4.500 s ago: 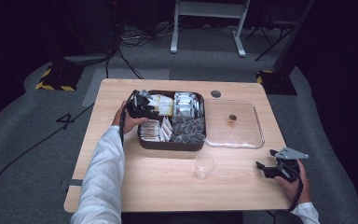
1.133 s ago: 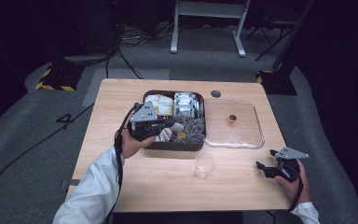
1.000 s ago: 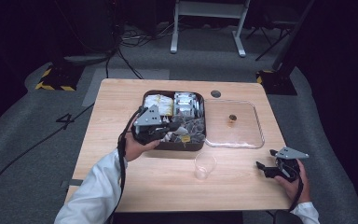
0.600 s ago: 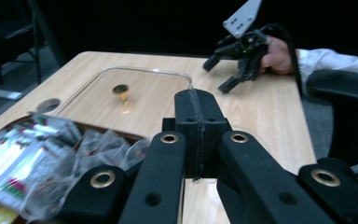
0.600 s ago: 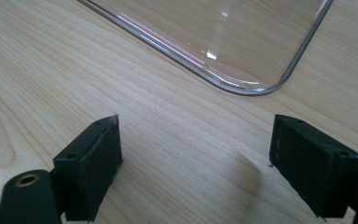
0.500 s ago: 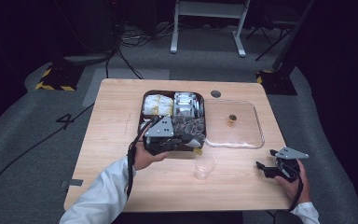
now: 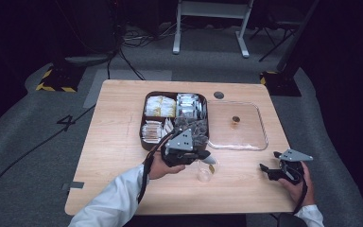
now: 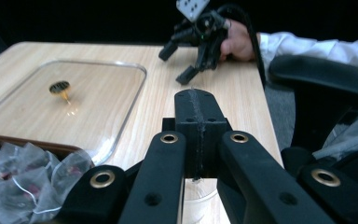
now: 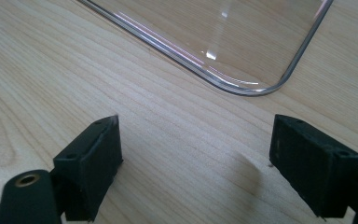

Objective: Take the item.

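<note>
Jaws of the left gripper (image 7: 207, 157) were pressed together over the small clear cup (image 7: 205, 171), and in the left gripper view a thin thread or tag edge ran down the seam between them, with a pale object hanging over the cup's mouth; it looked like a tea bag, though this could not be told for sure. Such a bag would be very light, soft and easily torn, so the string or paper tag is the sensible place to pinch, not the pouch. The cup looked thin, light and easy to tip. It stood on the table (image 7: 123, 142) just in front of the dark compartment tray (image 7: 144, 123) of packets, beside the clear lid (image 7: 260, 132). The right gripper (image 7: 268, 170) rested near the table's right edge, jaws wide apart and empty.
</note>
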A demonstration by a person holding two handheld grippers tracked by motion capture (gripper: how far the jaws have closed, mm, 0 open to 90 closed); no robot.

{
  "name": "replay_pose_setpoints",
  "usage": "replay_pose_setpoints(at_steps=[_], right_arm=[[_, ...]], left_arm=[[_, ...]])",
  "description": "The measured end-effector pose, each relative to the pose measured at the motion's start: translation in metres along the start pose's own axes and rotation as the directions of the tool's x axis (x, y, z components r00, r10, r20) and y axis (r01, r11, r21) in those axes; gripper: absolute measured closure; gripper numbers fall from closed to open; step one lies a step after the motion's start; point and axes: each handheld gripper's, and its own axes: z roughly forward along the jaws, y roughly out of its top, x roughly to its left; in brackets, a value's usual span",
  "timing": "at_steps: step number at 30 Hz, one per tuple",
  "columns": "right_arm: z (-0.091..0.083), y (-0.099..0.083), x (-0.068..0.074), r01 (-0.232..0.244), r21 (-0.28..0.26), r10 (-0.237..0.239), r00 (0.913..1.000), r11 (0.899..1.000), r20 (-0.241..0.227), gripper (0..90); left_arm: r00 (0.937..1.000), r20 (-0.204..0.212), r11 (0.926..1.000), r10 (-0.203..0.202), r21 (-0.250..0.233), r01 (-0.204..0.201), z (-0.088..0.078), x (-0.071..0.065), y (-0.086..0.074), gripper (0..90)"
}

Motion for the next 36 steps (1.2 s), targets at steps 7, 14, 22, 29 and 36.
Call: replay_pose_setpoints(at_steps=[7,14,22,29,36], right_arm=[[0.0,0.0,0.0,0.0,0.0,0.0,1.0,1.0,0.0,17.1],[0.0,0.0,0.0,0.0,0.0,0.0,1.0,1.0,0.0,17.1],[0.0,0.0,0.0,0.0,0.0,0.0,1.0,1.0,0.0,17.1],[0.0,0.0,0.0,0.001,0.0,-0.001,1.0,1.0,0.0,17.1],[0.0,0.0,0.0,0.002,-0.001,-0.002,1.0,1.0,0.001,17.2]], left_arm=[[0.9998,0.014,0.999,-0.011,0.044,0.011,0.014,-0.001,-0.01,89.6],[0.9996,0.028,0.9948,-0.006,0.101,0.003,0.028,0.0,-0.015,88.9],[0.9991,0.038,0.9899,-0.019,0.141,0.014,0.039,0.002,-0.018,82.5],[0.9992,0.035,0.9888,-0.02,0.149,0.015,0.04,0.003,-0.02,79.9],[0.9994,0.032,0.989,-0.016,0.147,0.011,0.04,0.003,-0.019,79.5]])
